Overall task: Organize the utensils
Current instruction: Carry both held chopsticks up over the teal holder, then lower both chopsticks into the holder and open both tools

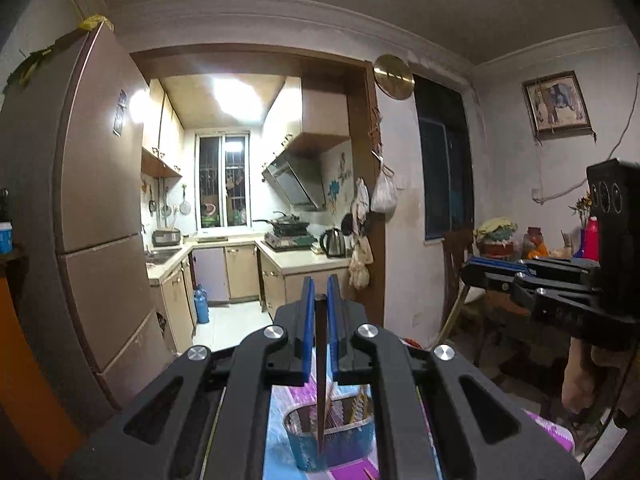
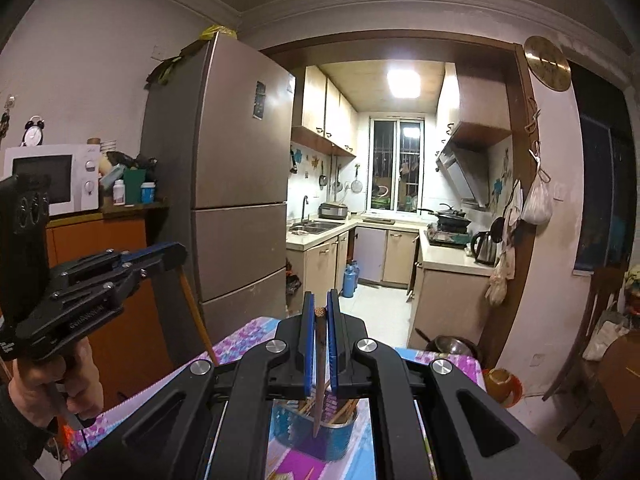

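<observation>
The left gripper (image 1: 320, 292) is clamped on a single dark chopstick (image 1: 320, 364), its blue pads (image 1: 307, 312) pressed against the stick's upper end. From the pads the chopstick hangs toward 6 o'clock, its tip over the mouth of a blue utensil holder (image 1: 332, 440) that stands on a purple-and-blue floral tablecloth (image 1: 548, 428). Whether the tip touches anything inside the holder cannot be told.

The right gripper (image 2: 320, 312) is likewise closed on its own chopstick (image 2: 319, 376), a dark brown one whose round patterned end shows between the blue pads (image 2: 308, 320). This stick also points toward 6 o'clock, its lower end just above the same holder (image 2: 320, 436), where several lighter chopsticks (image 2: 344, 410) lean inside.

In the left wrist view, the right gripper sits at 3 o'clock, held level. In the right wrist view, the left gripper (image 2: 176, 252) appears at 9 o'clock, gripped by a person's hand (image 2: 52, 384), with its chopstick (image 2: 198, 320) slanting down toward the tablecloth (image 2: 244, 340).

Beyond both tools, toward 12 o'clock, stand a refrigerator (image 2: 240, 184) and a lit kitchen doorway.
</observation>
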Demonstrator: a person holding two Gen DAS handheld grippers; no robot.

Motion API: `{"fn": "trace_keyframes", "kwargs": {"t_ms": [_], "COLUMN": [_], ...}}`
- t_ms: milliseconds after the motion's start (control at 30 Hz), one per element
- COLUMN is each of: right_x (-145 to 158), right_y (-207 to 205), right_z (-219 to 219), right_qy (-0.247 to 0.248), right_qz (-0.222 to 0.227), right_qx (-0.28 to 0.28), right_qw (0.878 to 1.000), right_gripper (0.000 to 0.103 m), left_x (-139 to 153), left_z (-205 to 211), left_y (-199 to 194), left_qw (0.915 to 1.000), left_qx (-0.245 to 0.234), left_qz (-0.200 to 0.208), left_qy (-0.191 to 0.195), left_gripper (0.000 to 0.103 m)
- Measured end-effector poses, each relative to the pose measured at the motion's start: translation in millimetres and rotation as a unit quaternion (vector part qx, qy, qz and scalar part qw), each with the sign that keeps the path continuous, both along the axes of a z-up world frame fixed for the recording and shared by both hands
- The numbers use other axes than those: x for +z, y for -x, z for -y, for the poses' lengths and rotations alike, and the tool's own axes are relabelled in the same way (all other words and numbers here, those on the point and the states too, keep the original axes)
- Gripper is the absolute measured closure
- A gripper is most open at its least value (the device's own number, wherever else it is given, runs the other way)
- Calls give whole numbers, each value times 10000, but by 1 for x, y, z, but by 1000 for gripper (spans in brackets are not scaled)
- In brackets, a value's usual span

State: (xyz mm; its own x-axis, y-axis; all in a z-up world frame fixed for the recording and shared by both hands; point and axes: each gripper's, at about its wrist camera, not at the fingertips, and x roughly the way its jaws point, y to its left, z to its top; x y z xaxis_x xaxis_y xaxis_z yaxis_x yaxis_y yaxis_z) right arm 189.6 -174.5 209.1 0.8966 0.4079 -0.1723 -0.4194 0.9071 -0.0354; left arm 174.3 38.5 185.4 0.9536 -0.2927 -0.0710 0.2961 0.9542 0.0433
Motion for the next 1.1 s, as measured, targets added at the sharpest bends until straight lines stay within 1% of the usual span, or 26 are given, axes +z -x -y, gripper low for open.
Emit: {"fn": "trace_keyframes", "kwargs": {"t_ms": [167,233,367,733,933,1100], "right_x": [9,8,0,-34,-57,-69], "right_y": [-32,-45,-67,-107,-125,-133], "right_z": [-3,-4,-5,-8,-13,-15], "right_qy": [47,52,39,69,79,59], "right_qz": [-77,-136,-288,-595,-810,-917], "right_qx": [-82,-96,-101,-87,-68,-57], "right_qw": [9999,9998,9995,9982,9967,9958], "right_gripper": [96,96,96,96,96,96], "left_x": [20,24,22,-22,-38,-52], "left_z": [-3,-4,-5,-4,-4,-3], "left_y": [-22,-34,-57,-117,-137,-146], "left_qw": [9999,9998,9998,9991,9983,9976], "left_qx": [94,104,94,-38,-76,-94], "left_qz": [98,115,45,-387,-554,-677], "left_qy": [56,86,146,186,184,118], "left_gripper": [98,98,98,98,98,98]}}
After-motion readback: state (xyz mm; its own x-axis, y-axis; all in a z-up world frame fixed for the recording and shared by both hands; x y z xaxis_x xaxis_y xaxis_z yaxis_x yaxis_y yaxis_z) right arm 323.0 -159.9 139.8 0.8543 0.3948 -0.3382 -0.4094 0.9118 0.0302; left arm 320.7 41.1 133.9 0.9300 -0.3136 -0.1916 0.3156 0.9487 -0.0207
